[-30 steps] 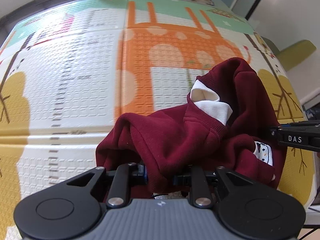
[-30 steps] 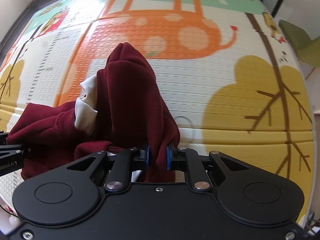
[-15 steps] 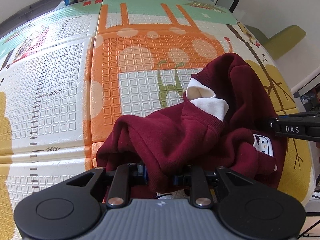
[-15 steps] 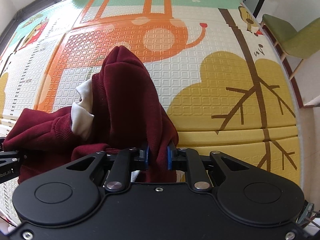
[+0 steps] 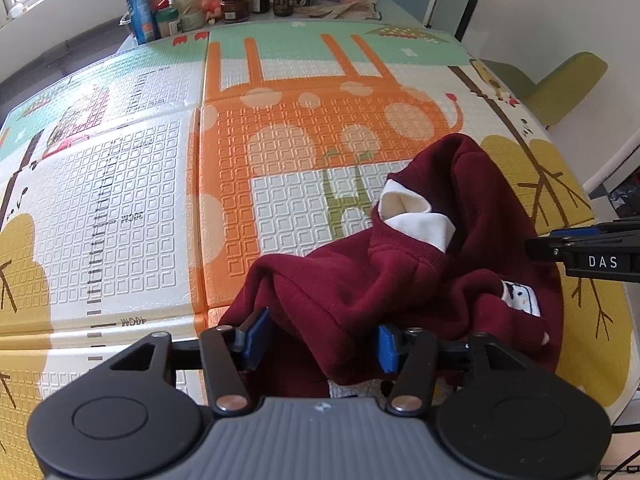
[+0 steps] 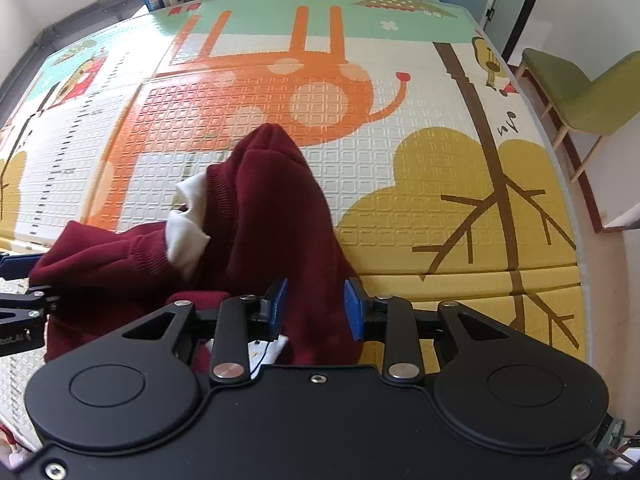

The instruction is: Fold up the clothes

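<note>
Left wrist view: the left hand-held gripper (image 5: 320, 338) has just been opening, its blue pads now apart with a fold of the maroon sweater (image 5: 400, 280) lying loose between them, so the cloth looks released rather than pinched. Over in the right wrist view, the right hand-held gripper (image 6: 316, 308) has likewise just been opening; its pads flank a ridge of the sweater (image 6: 272, 216) without clearly pressing it. Both point steeply down at the near edge of the garment, which suggests each was holding a corner or hem to carry it onto the mat (image 5: 140, 208) and is now letting go there. The sweater lies in a rumpled heap on the mat near its front right part, white collar (image 5: 416, 216) showing and a small patch (image 5: 520, 298) at the side; no fold is made yet. Beyond, at the far edge of the counter, stand cans, jars and bottles (image 5: 224, 0), well apart from the work. A green chair (image 6: 580, 92) sits off to the right. Nothing blocks the open mat ahead.
</note>
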`<state>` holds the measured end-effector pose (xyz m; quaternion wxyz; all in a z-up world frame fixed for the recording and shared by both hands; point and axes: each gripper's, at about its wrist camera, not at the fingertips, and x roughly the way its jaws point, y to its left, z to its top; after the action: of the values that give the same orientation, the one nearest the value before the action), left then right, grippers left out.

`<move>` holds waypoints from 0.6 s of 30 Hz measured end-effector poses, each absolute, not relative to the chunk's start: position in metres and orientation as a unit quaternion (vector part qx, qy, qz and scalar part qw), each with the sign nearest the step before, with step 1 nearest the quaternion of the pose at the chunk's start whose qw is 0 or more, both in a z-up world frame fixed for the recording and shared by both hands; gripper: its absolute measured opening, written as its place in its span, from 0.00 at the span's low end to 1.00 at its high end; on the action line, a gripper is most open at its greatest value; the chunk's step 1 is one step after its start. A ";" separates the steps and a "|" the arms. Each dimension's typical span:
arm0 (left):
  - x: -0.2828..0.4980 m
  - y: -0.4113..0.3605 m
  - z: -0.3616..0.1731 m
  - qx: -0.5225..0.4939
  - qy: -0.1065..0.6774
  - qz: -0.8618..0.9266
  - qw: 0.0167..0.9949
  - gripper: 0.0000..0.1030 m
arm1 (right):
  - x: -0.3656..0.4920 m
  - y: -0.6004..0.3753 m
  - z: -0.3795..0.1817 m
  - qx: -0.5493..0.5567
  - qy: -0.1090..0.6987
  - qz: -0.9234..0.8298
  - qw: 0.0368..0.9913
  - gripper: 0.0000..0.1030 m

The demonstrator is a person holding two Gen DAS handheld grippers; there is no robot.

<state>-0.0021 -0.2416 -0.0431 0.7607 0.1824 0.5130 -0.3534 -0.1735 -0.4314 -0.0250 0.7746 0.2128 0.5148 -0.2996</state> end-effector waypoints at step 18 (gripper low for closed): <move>-0.051 -0.246 -0.004 0.237 0.435 -0.457 0.739 0.64 | -0.205 -0.379 -0.007 0.228 0.524 -0.257 0.780 0.34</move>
<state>-0.0513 -0.2459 -0.0037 0.7389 0.2373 0.4348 -0.4569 -0.2047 -0.3794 -0.0065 0.7799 0.2278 0.5235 -0.2567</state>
